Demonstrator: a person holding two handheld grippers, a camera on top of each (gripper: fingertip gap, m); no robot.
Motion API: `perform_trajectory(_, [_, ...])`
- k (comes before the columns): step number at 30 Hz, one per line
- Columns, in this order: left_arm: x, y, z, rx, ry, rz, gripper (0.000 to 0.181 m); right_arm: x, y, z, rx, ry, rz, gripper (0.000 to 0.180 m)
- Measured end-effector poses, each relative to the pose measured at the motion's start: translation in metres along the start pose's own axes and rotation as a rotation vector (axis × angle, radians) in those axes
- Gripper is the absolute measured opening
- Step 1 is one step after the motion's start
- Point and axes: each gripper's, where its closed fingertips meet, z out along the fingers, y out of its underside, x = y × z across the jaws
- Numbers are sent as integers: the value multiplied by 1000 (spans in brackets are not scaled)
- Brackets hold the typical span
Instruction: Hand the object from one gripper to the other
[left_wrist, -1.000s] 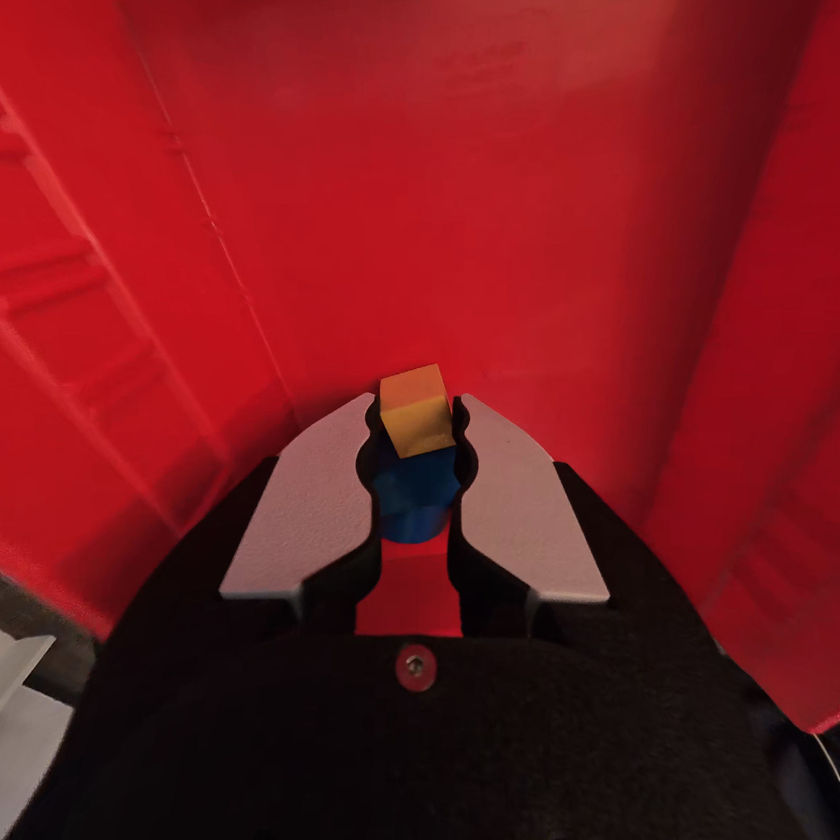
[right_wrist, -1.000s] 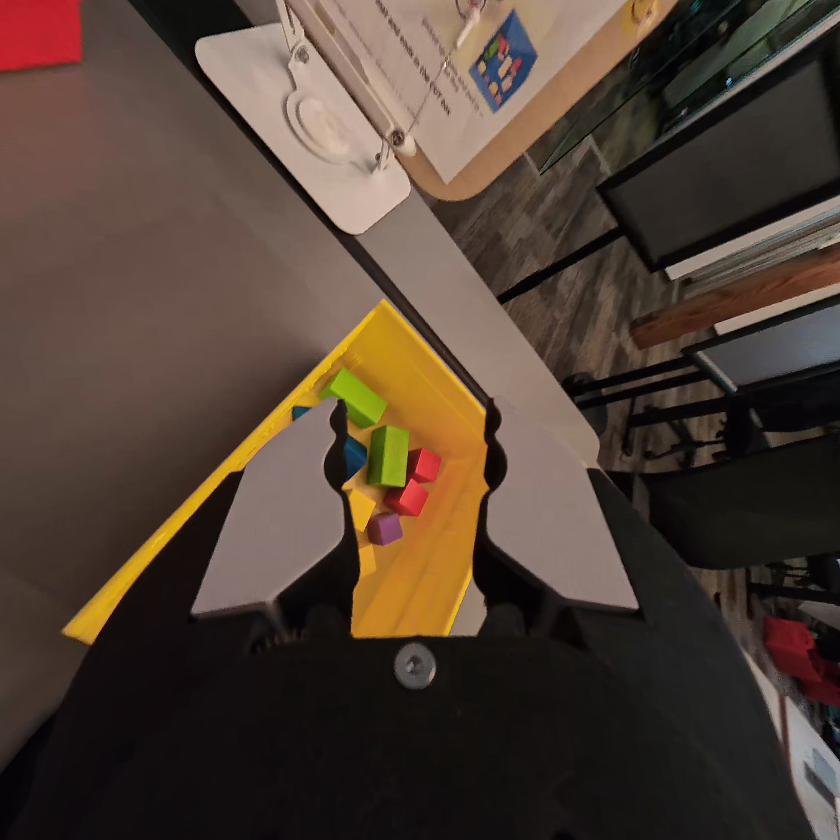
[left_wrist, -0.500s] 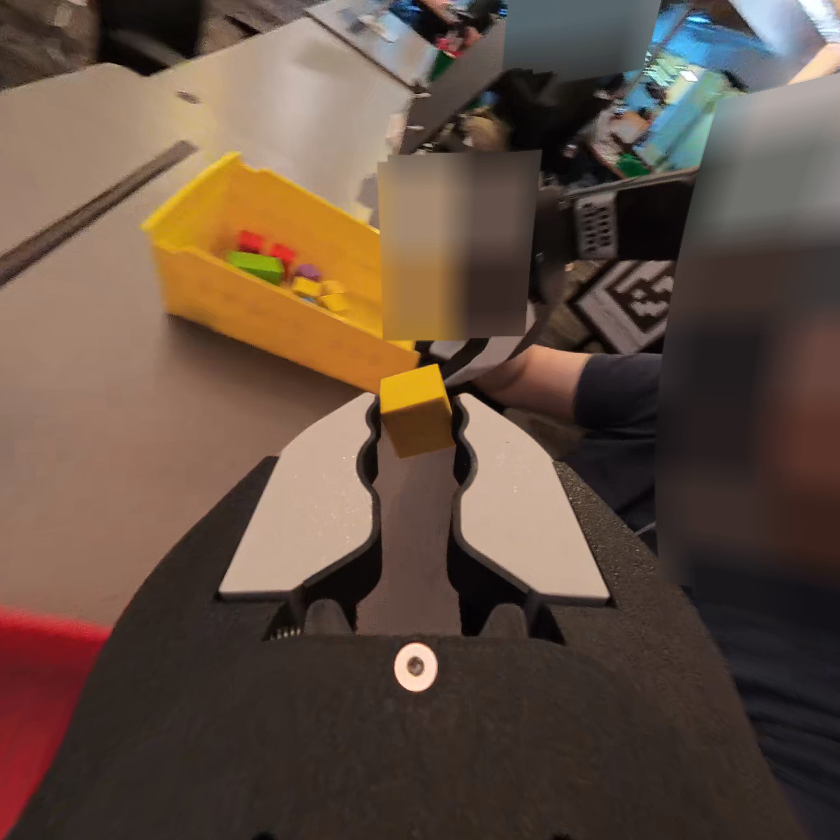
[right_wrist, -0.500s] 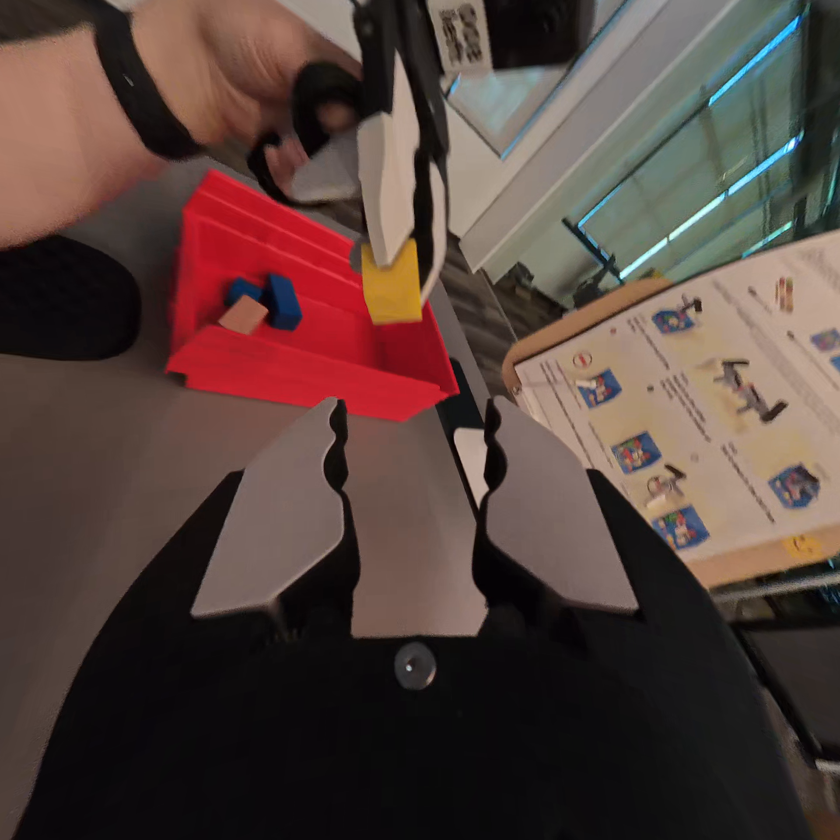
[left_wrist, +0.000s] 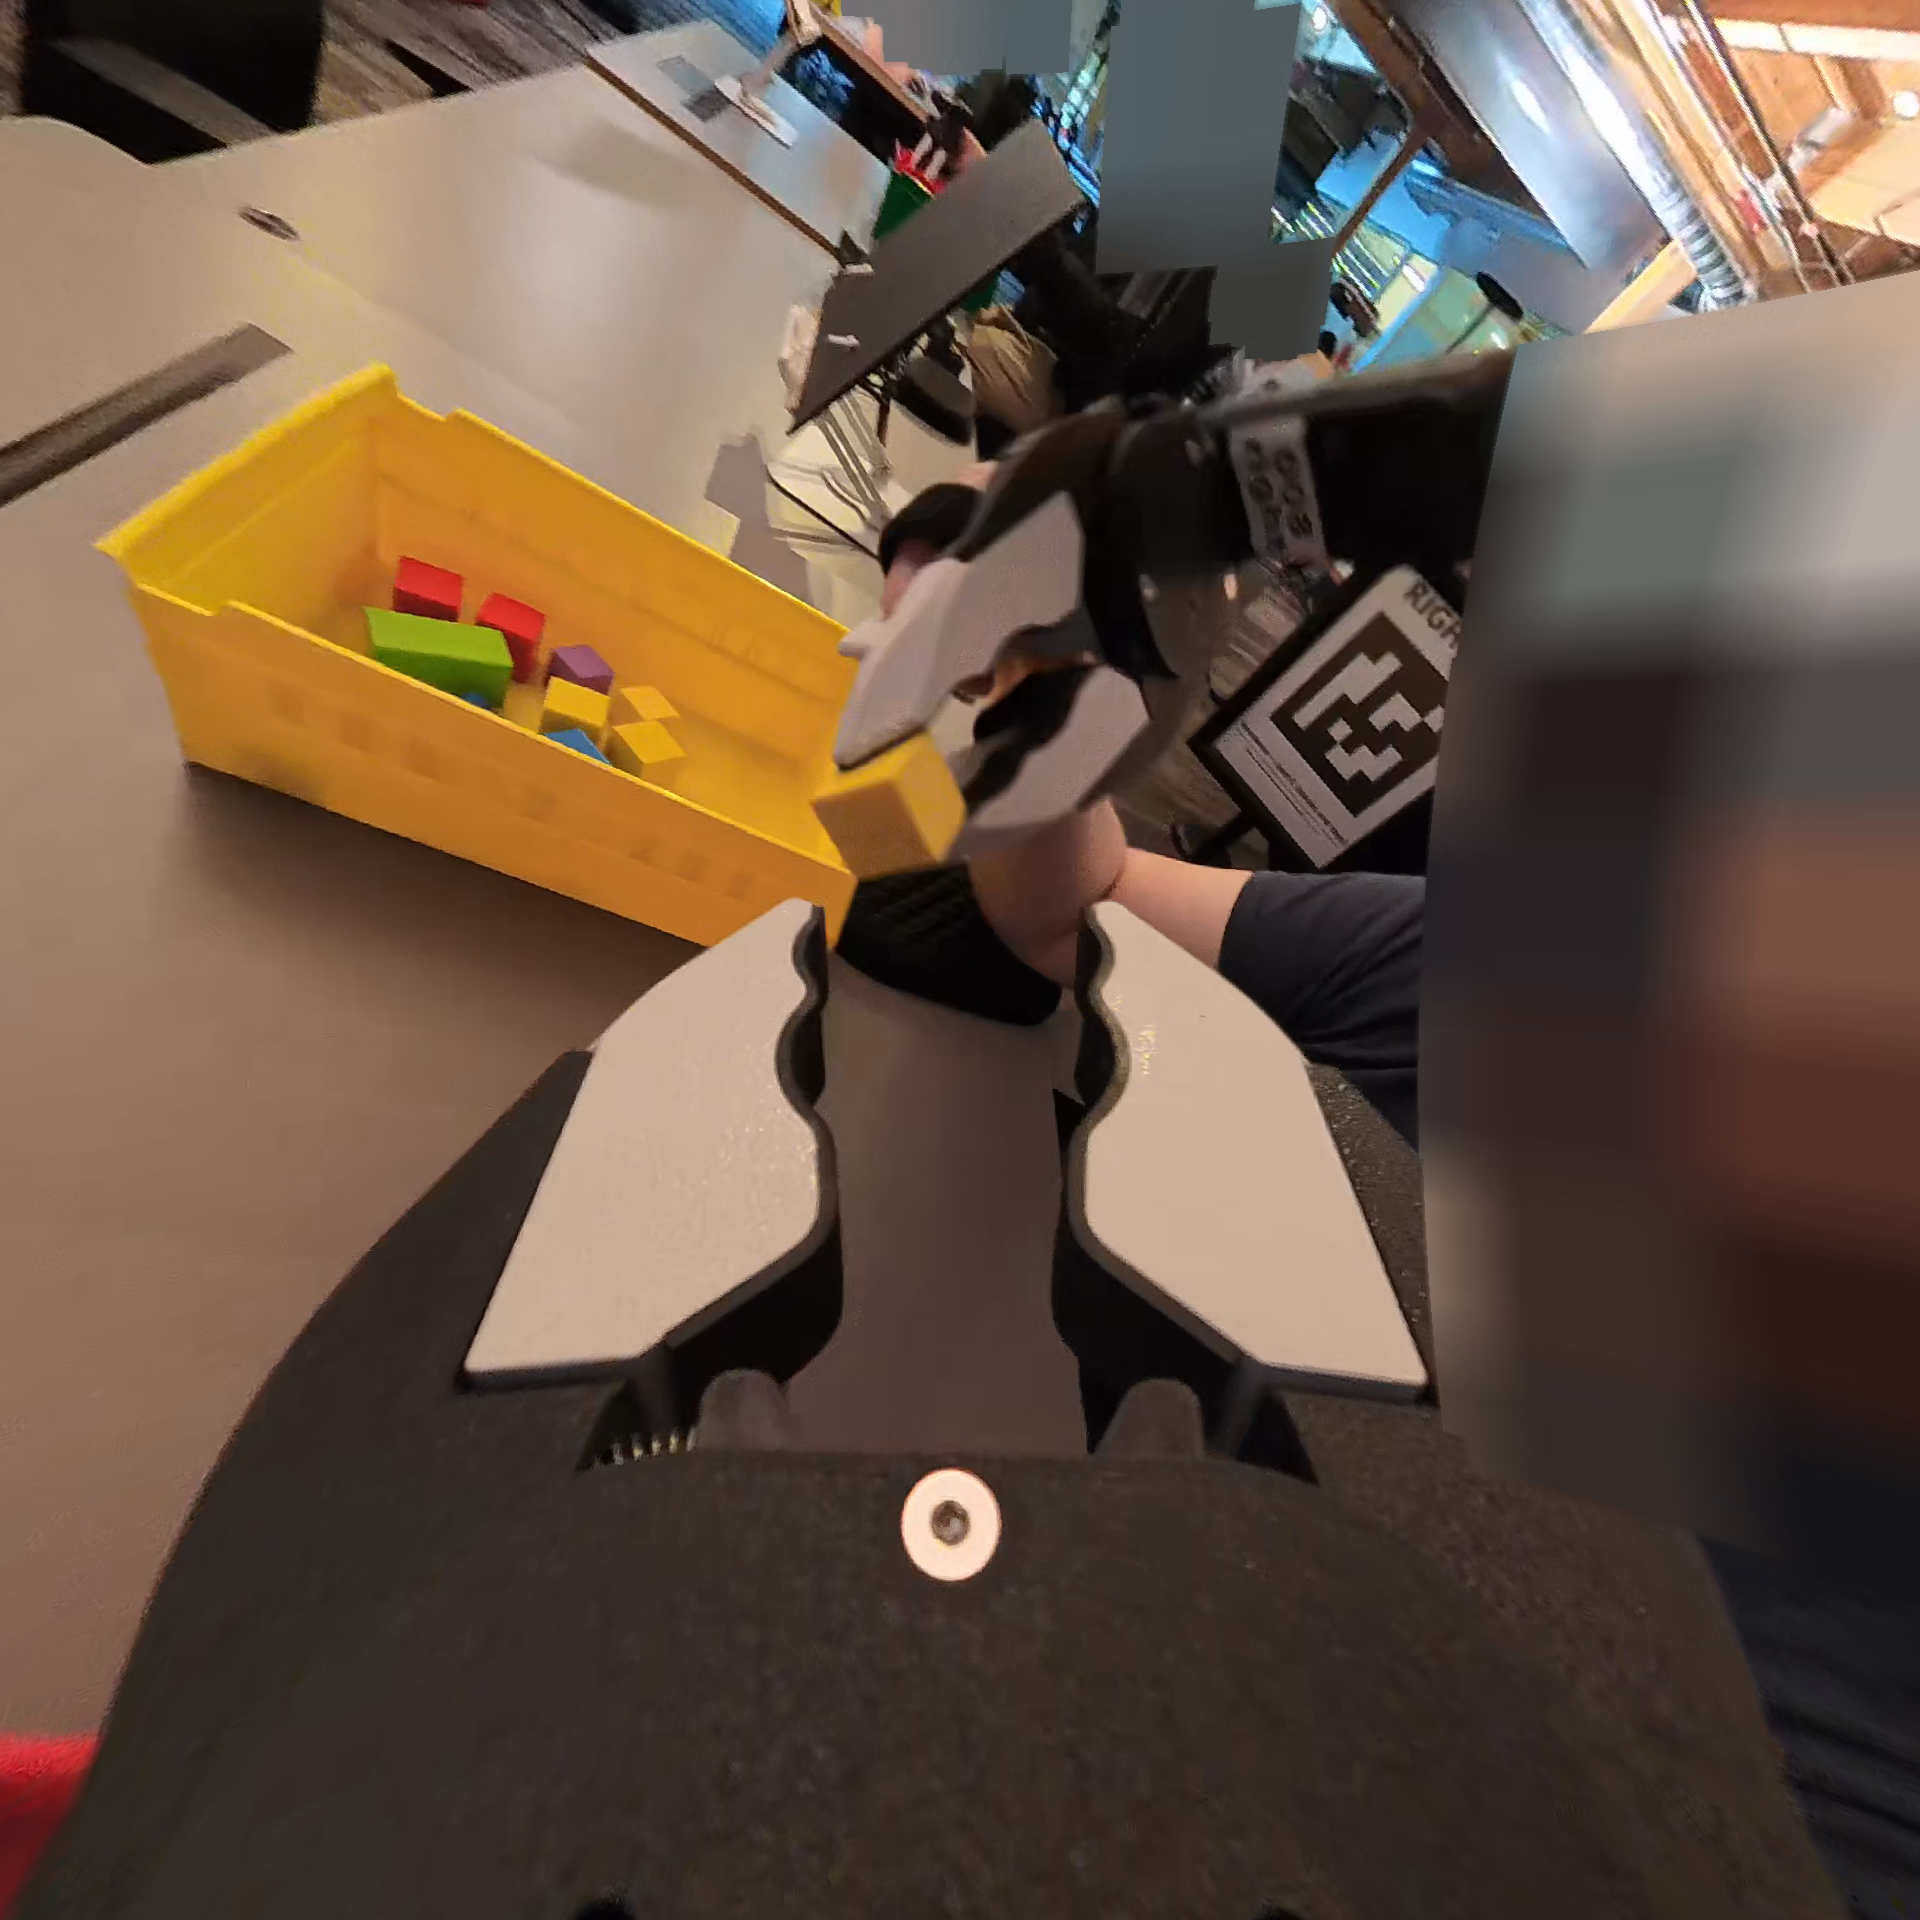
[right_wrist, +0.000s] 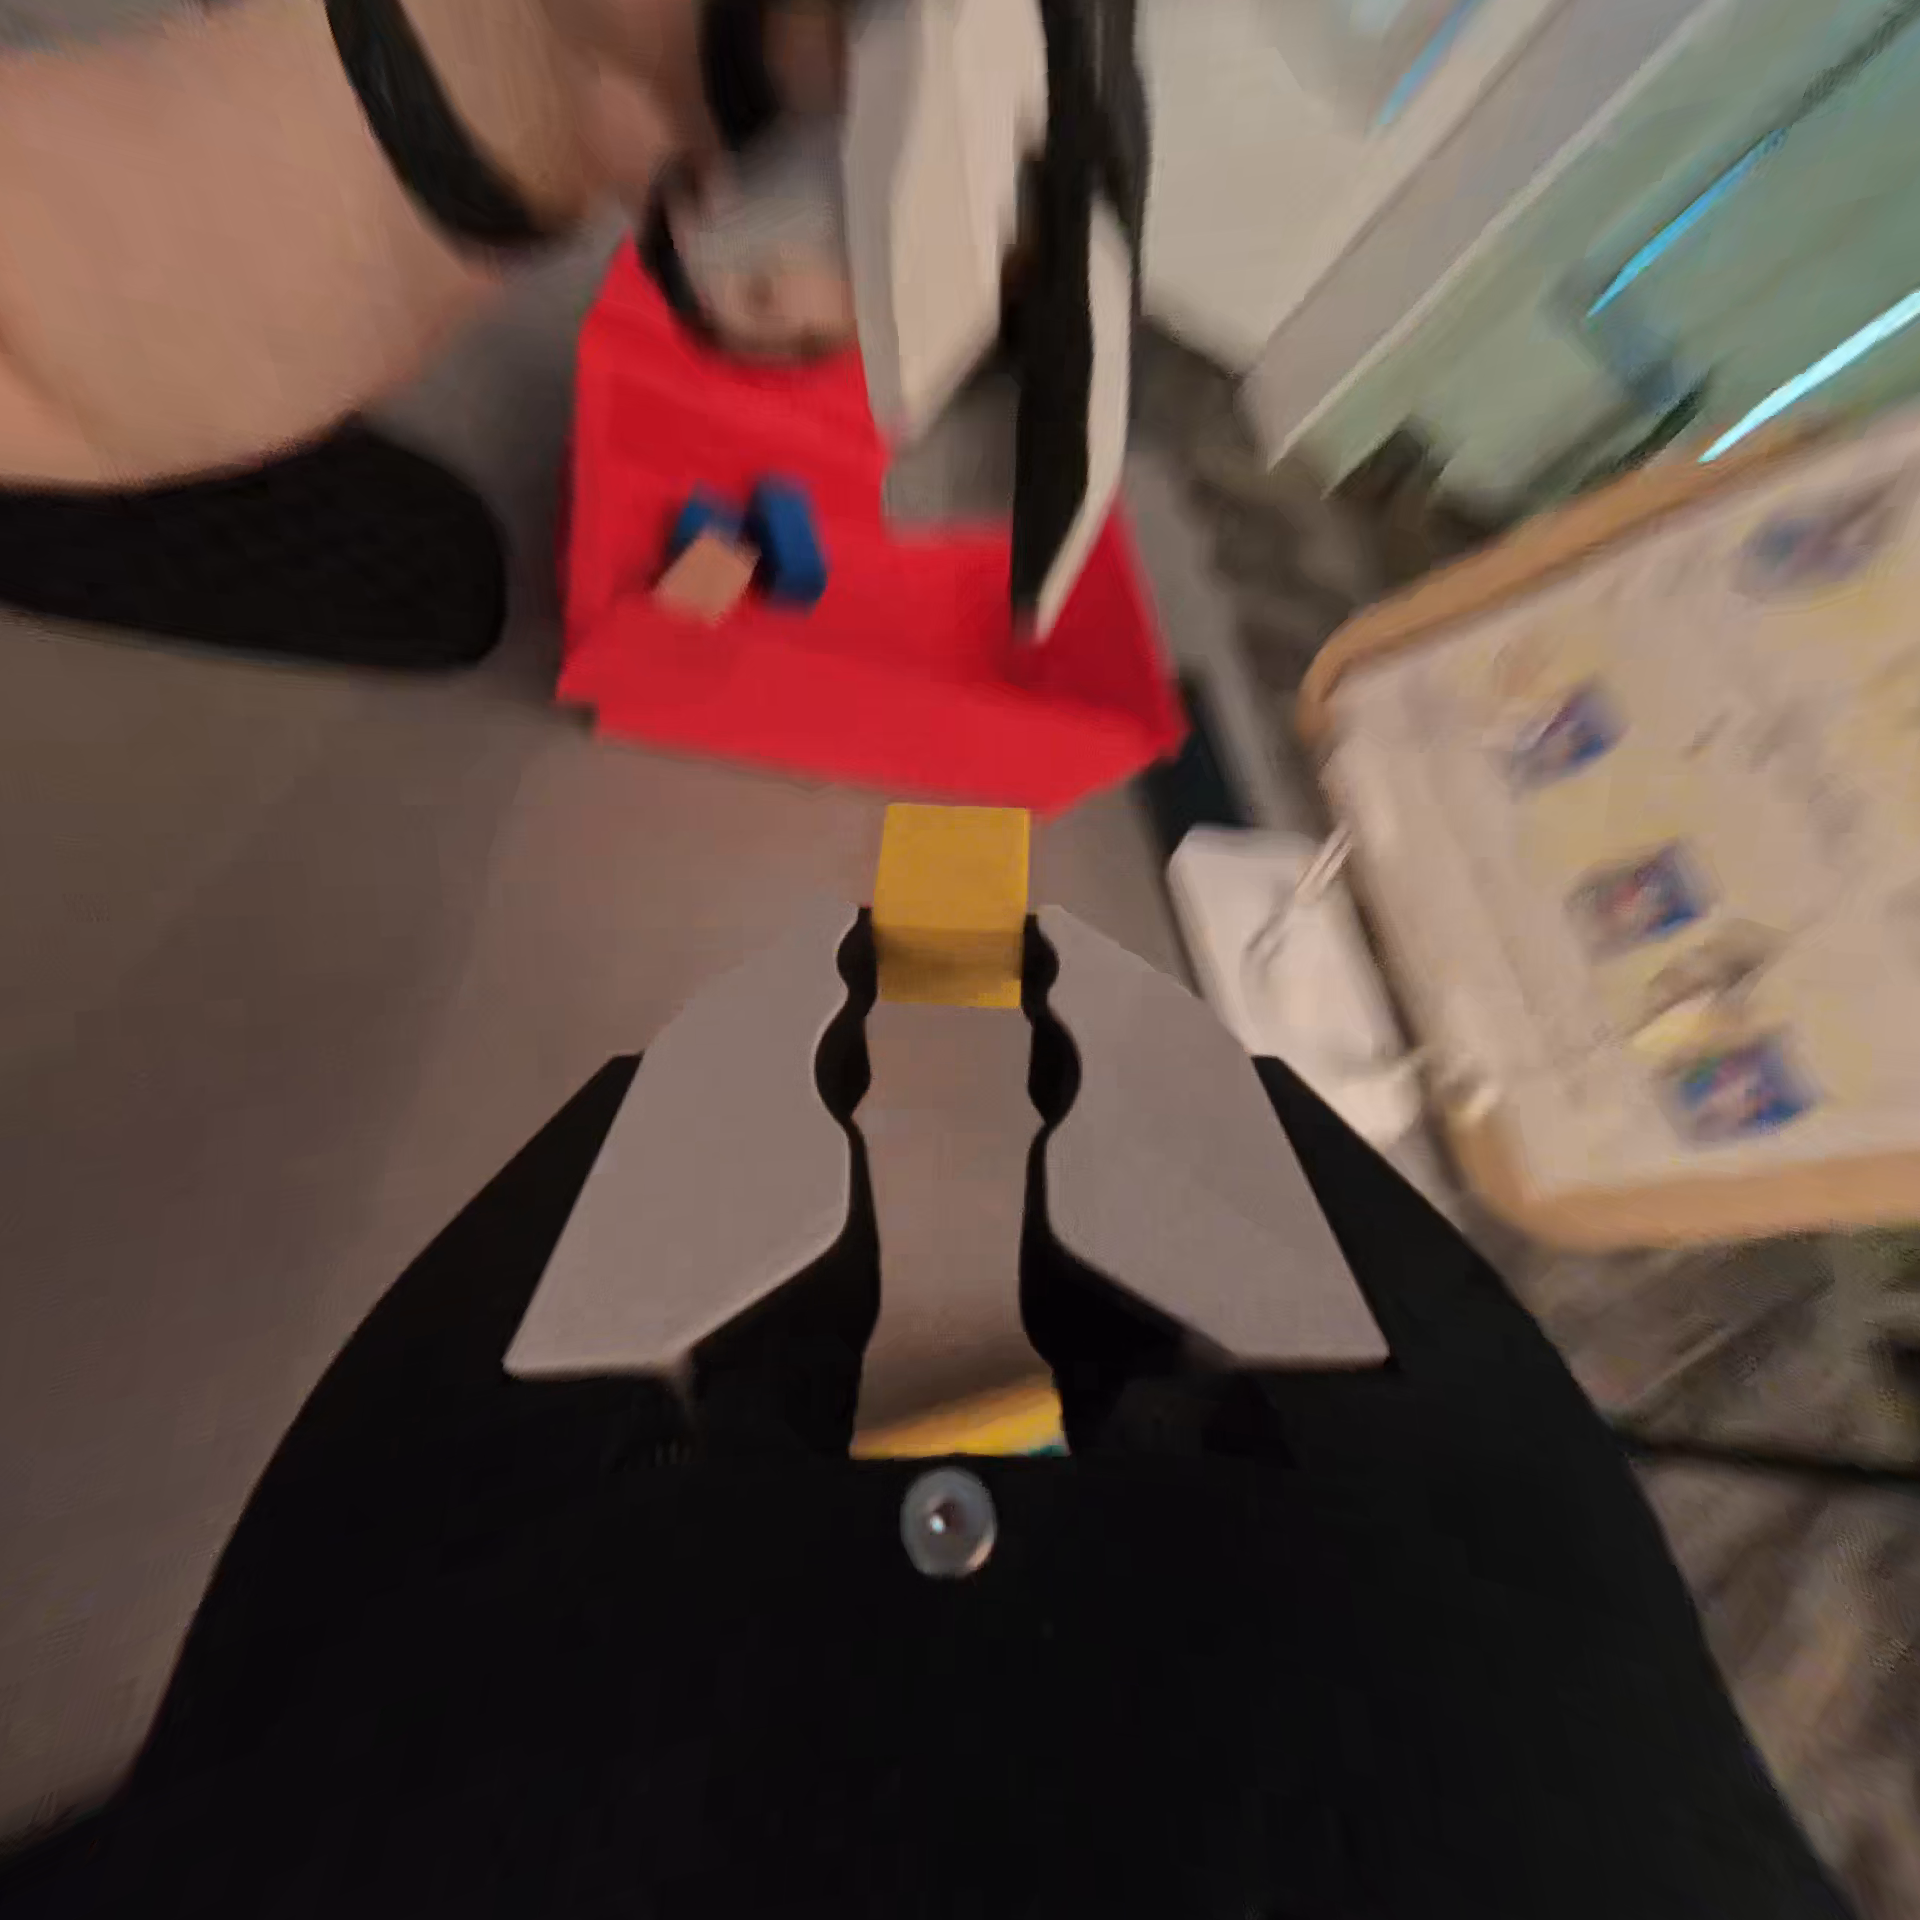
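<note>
A yellow cube (right_wrist: 951, 914) sits between the fingertips of my right gripper (right_wrist: 951, 935), and both pads press on its sides. In the left wrist view the same cube (left_wrist: 888, 821) shows clamped in the right gripper (left_wrist: 935, 769), held in the air beside the yellow bin. My left gripper (left_wrist: 951, 935) is open with nothing between its fingers; it also shows blurred at the top of the right wrist view (right_wrist: 997, 312), drawn back from the cube.
A yellow bin (left_wrist: 312, 748) with several coloured blocks stands on the grey table (left_wrist: 260, 1039). A red bin (right_wrist: 883, 665) holds blue blocks and a tan one. A person's forearm (left_wrist: 1174, 914) and an instruction board (right_wrist: 1662, 831) are close by.
The yellow cube has passed from my left gripper to my right. The right pads came together on it, the left fingers opened and drew back.
</note>
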Motion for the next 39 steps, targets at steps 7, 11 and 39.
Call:
perform_trajectory(7, [-7, -2, -14, 13, -66, 9, 41, -3, 227, -84, -862, -174, 472, 28])
perform_trajectory(11, [-9, 2, -13, -10, -93, 14, 40, 8, 274, -92, -950, -126, 682, 27])
perform_trajectory(39, [-13, 16, -4, -94, -120, 21, 37, -43, 331, -93, -1335, -270, 1104, 28])
